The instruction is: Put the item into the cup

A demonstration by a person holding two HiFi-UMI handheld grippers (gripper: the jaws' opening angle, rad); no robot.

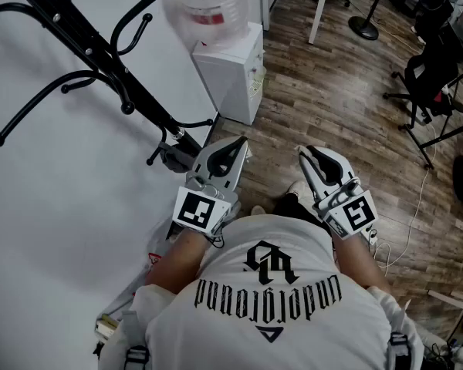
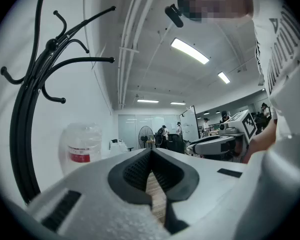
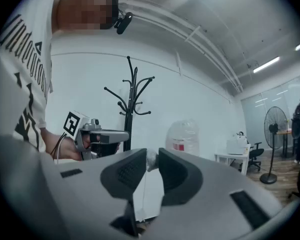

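Two grippers were held level. Jaws of the right gripper clamped a small pale item between their tips, its thread hanging below them; jaws of the left gripper were together, empty. No cup showed. Judged step: carrying; the next move needed the cup beneath the jaws.

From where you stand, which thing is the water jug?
Follow the white wall past the black coat stand to the white dispenser on the wood floor. The jug sits on top, clear, the only thing with a red label.
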